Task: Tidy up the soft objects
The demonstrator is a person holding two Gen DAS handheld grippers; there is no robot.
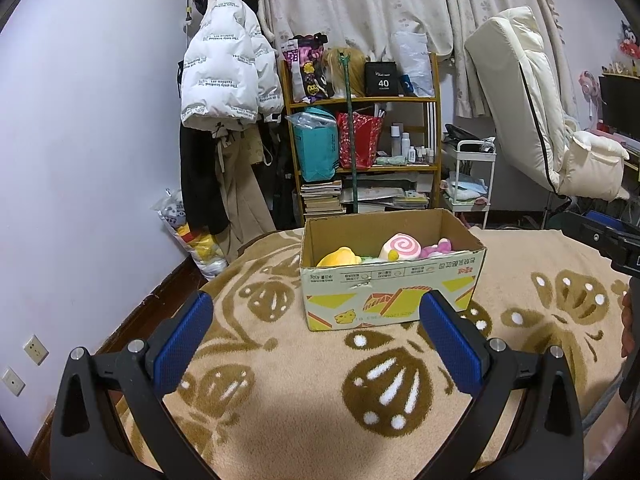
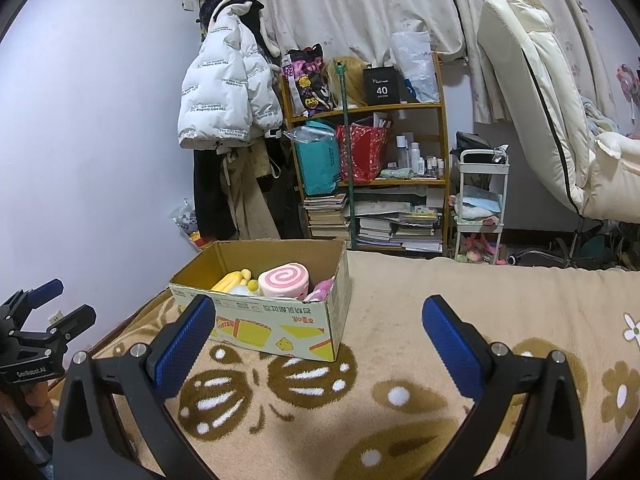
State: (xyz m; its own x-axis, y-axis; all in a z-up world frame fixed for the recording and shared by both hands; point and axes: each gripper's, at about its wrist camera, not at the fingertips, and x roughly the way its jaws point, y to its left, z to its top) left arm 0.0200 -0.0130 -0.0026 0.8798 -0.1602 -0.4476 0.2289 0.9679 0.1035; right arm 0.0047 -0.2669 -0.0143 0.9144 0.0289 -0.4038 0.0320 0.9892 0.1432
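- Left gripper (image 1: 316, 316): jaws spread wide, nothing between the blue pads (image 1: 184, 346), held above the blanket (image 1: 280, 420) and aimed at the box.
- Right gripper (image 2: 318, 320): jaws also wide apart, empty, above the same blanket, with the box ahead and to its left.
- Left gripper also shows at the left edge of the right wrist view, fingers parted, a hand on its handle below.
- Cardboard box (image 1: 384, 296): open top, sits upright on the beige-and-brown patterned blanket, yellow print on its front wall.
- Soft toys all inside the box: yellow plush (image 1: 338, 258) at the left, pink swirl roll plush (image 1: 400, 248) in the middle, pink plush (image 1: 438, 248) at the right.
- From the right wrist view the swirl roll rests against the yellow plush; a small white-and-yellow piece shows between them, can't tell what it is.
- Behind: wooden shelf (image 1: 434, 100) with bags, bottles, stacked books; white puffer jacket (image 1: 224, 60) hanging on the wall; cream reclining chair (image 1: 520, 100) at the right; curtain (image 1: 360, 0).
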